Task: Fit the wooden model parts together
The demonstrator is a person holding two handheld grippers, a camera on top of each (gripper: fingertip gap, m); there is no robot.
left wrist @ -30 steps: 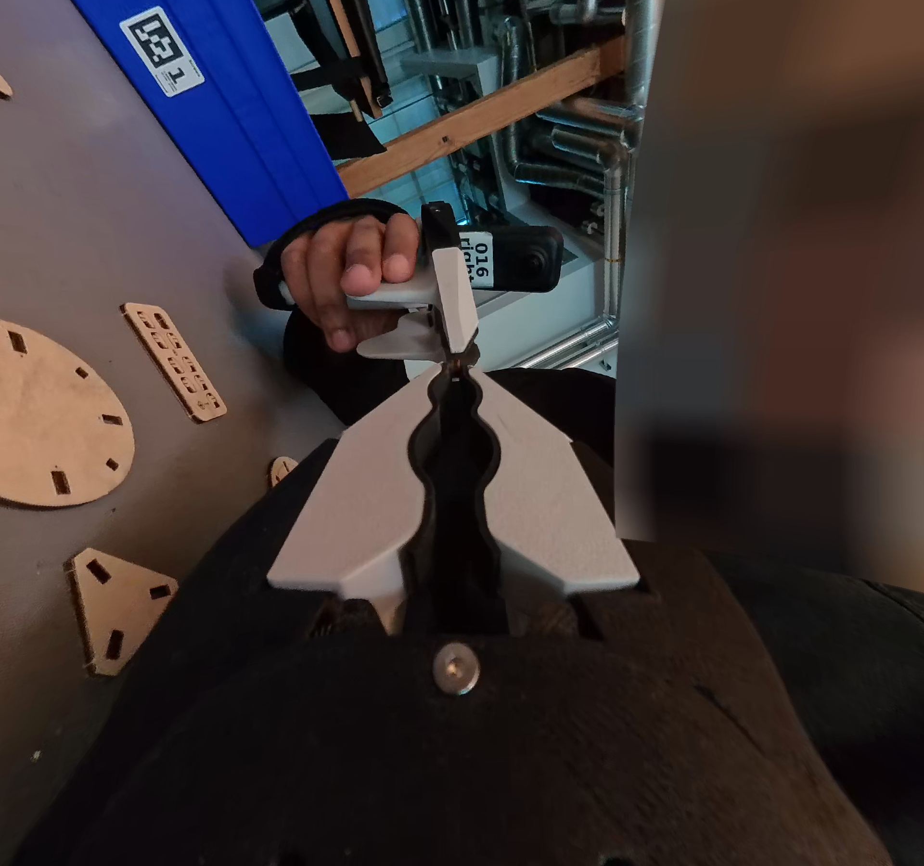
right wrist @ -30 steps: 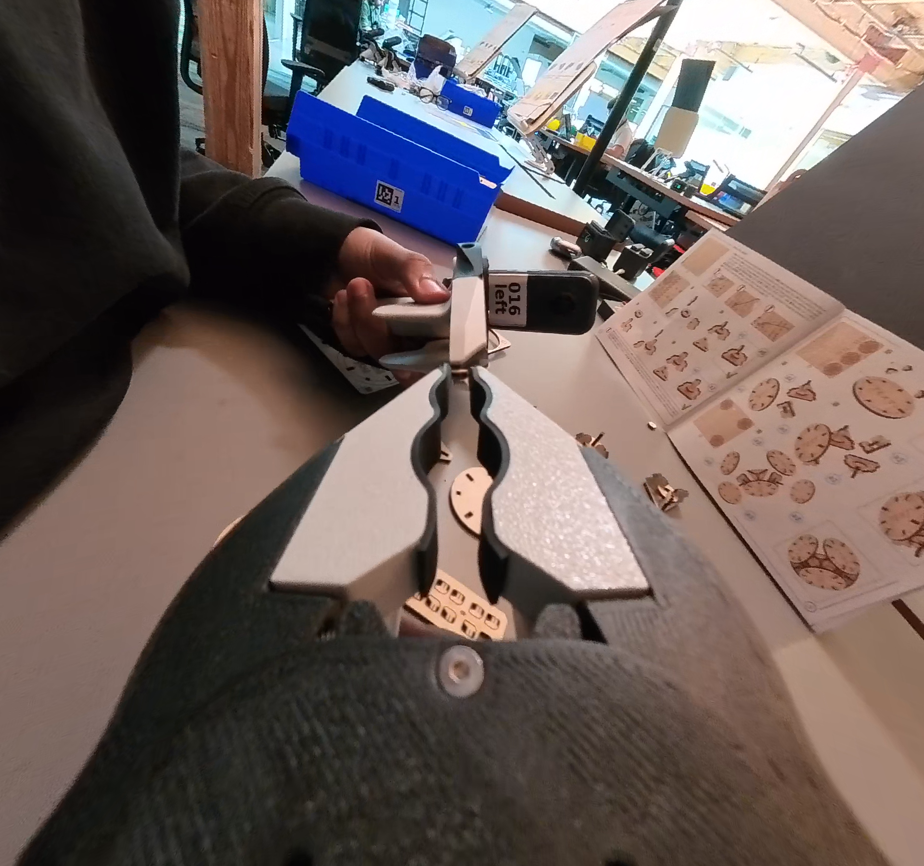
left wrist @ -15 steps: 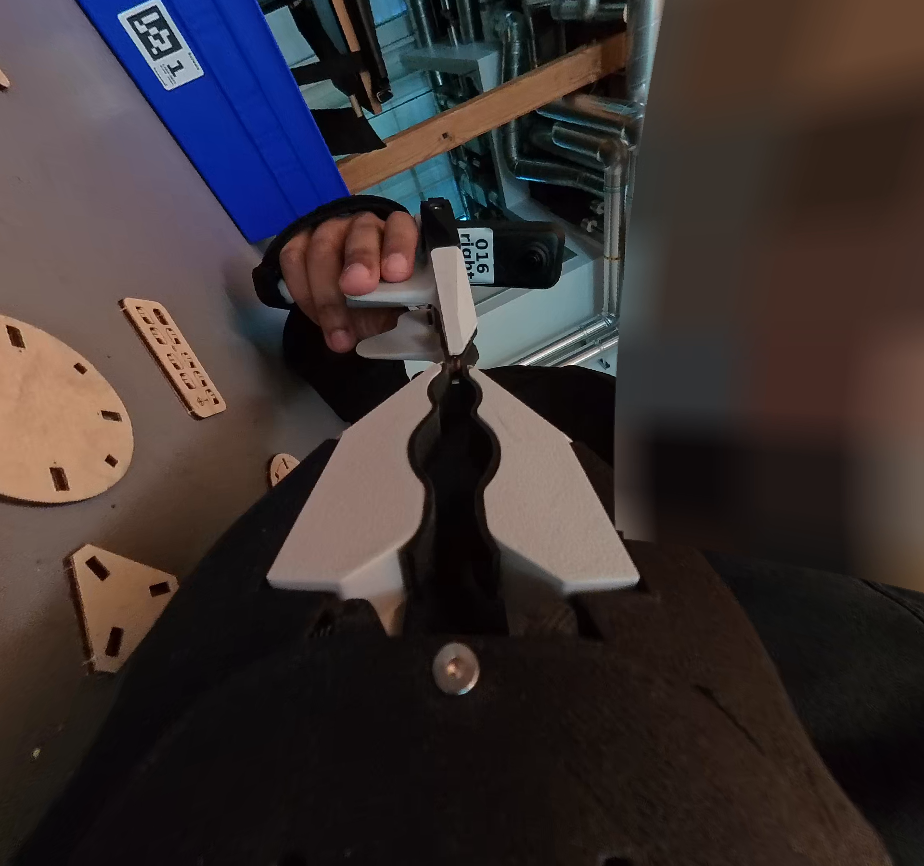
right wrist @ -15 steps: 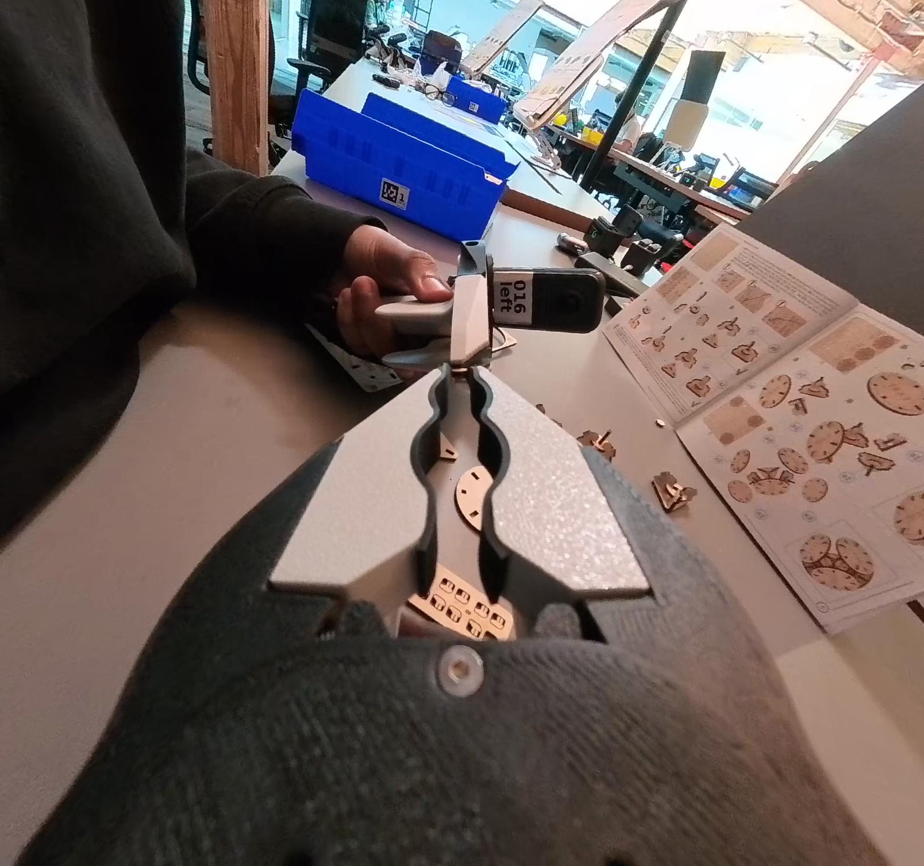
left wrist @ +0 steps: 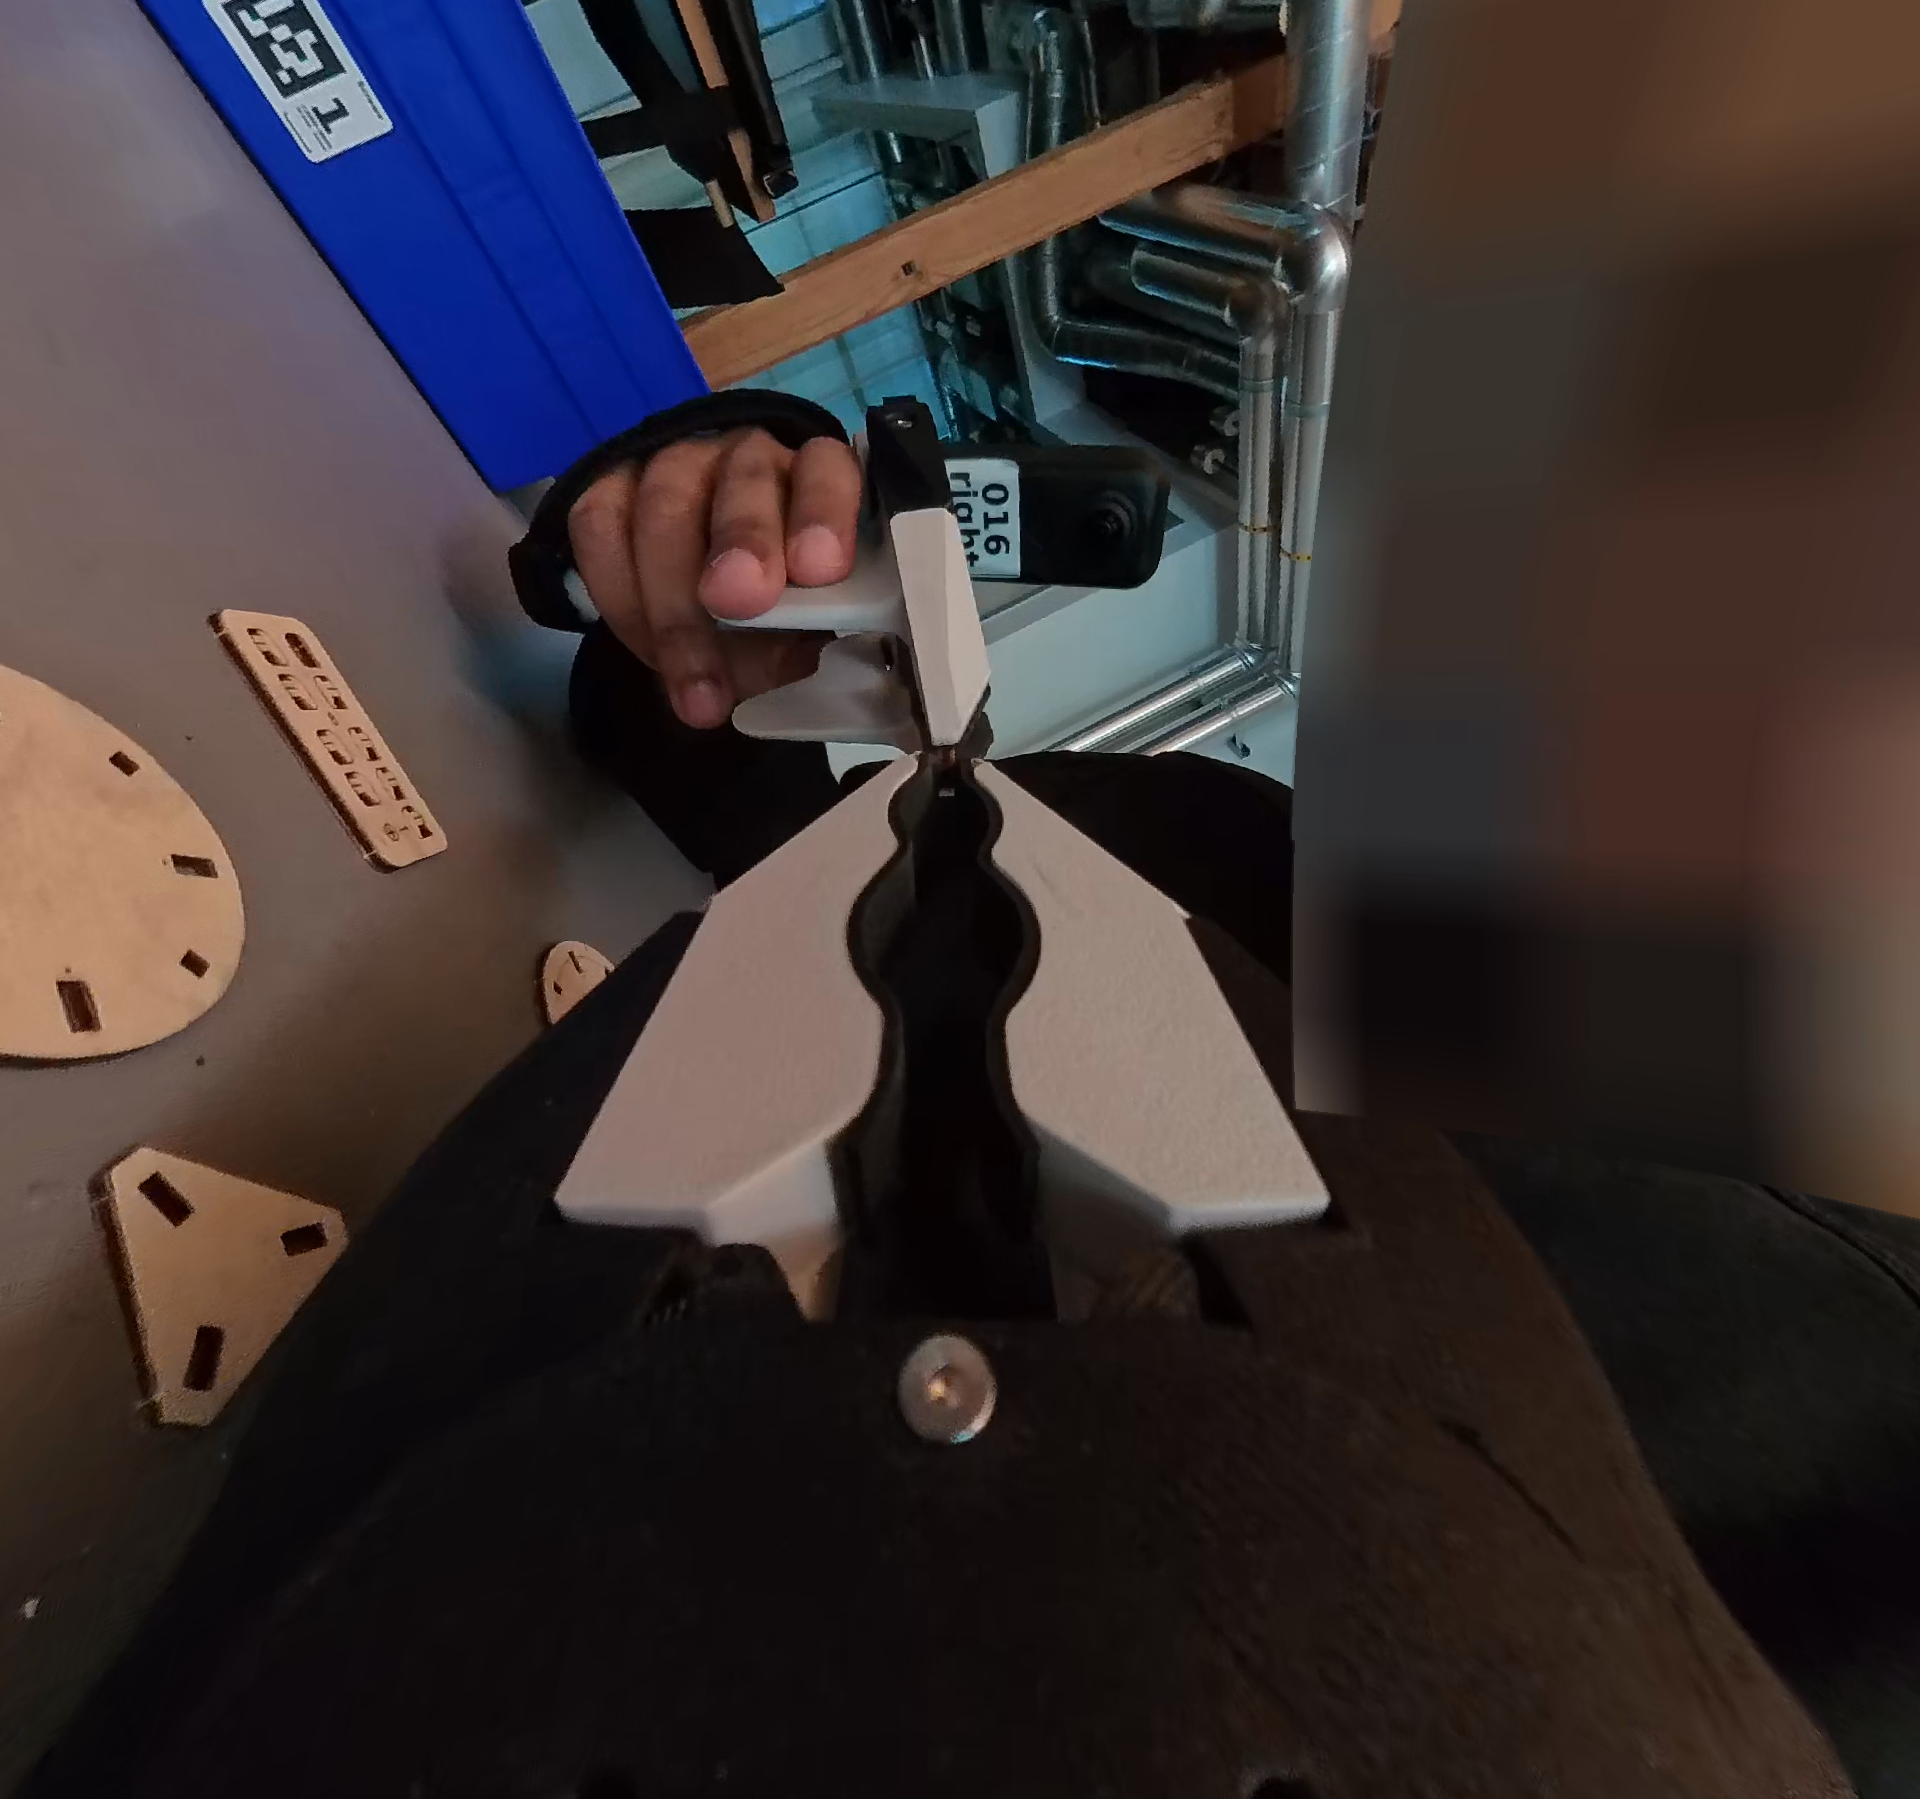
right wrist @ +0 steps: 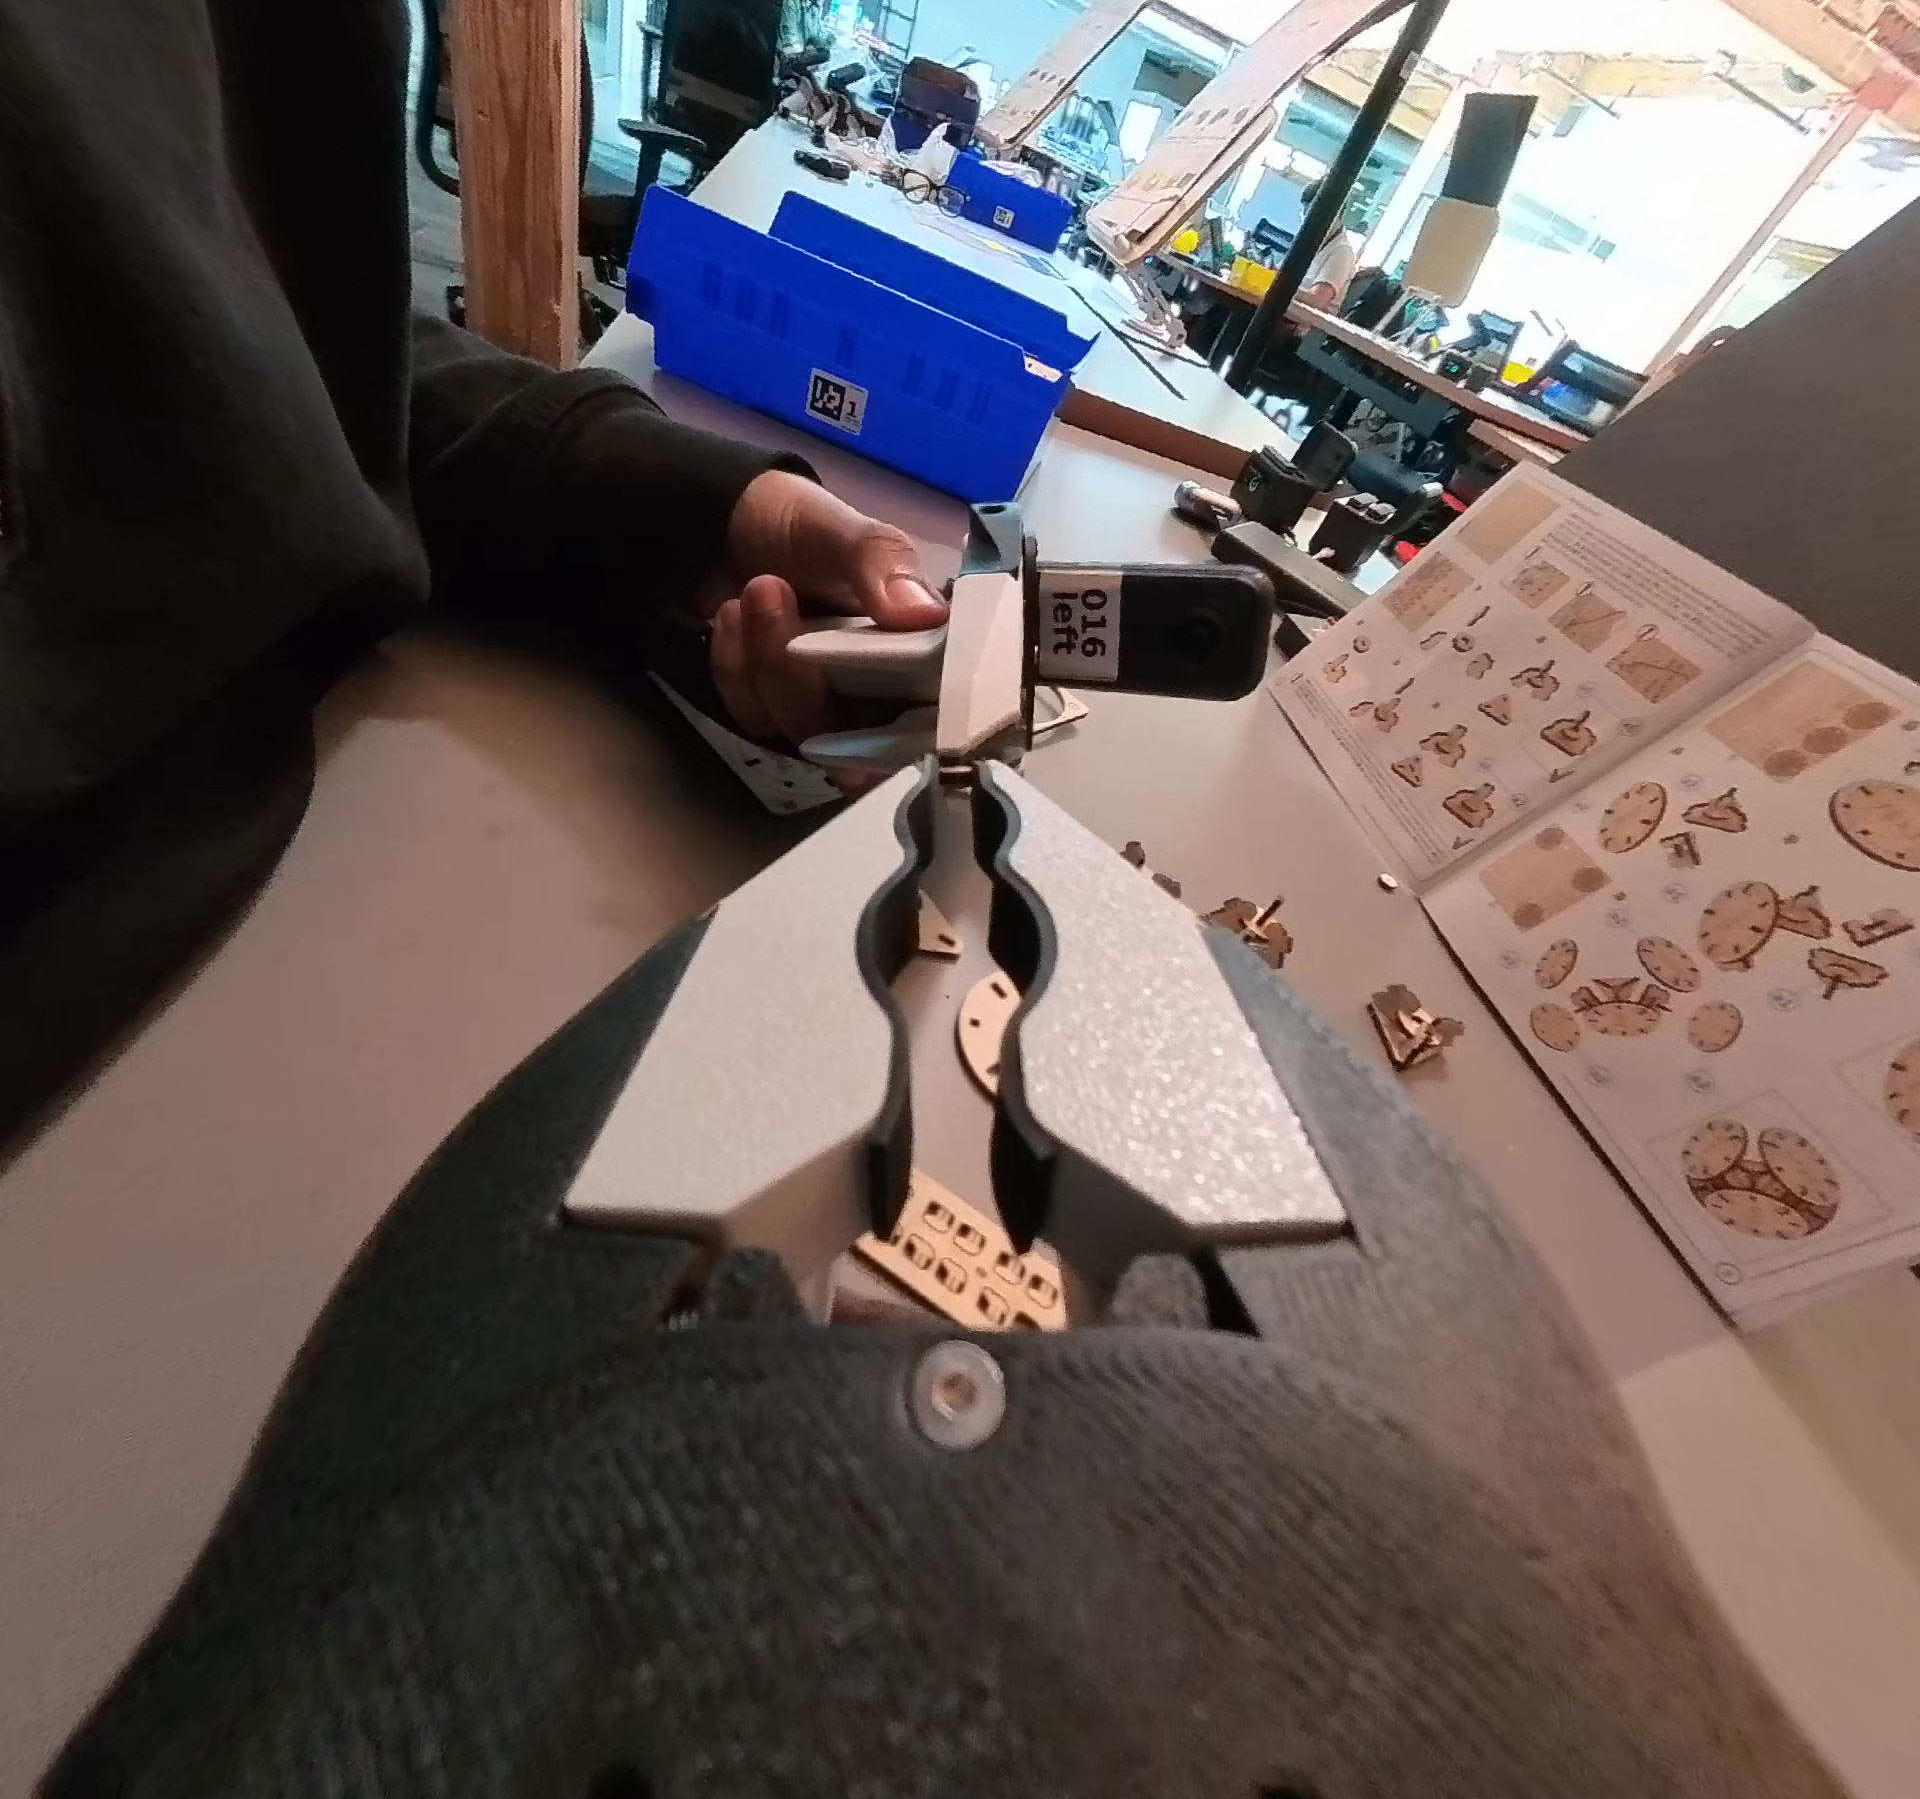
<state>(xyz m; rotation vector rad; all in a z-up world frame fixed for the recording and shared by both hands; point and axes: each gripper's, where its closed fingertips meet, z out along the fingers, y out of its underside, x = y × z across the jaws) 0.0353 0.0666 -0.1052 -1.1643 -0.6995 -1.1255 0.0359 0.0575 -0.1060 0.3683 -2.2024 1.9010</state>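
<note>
1. My left gripper [left wrist: 943, 762] has its fingertips drawn almost together, pinching a small wooden piece [left wrist: 941, 758], a brownish sliver right at the tips.
2. My right gripper [right wrist: 956, 775] meets it tip to tip above the grey worktop [right wrist: 312, 918]. Its fingertips are closed on the same small wooden piece [right wrist: 954, 774], pads against it on both sides.
3. So the piece hangs in the air between the two grippers, over the near half of the worktop and clear of its surface.
4. My left hand [right wrist: 810, 627] wraps the left handle, dark sleeve behind it. My right hand [left wrist: 717, 565] grips the other handle, with a black strap across its back.
5. Below my right gripper lie a round wooden disc [right wrist: 987, 1011] with slots and a slotted wooden strip [right wrist: 966, 1261], flat on the worktop.
6. A triangular wooden plate [left wrist: 208, 1271] lies just beside the disc, nearer my left gripper's body.
7. A blue bin [right wrist: 852, 347] stands at the worktop's far edge.
8. An open instruction booklet [right wrist: 1558, 814] lies toward the right edge, with small assembled wooden bits [right wrist: 1413, 1022] scattered just beside it.
</note>
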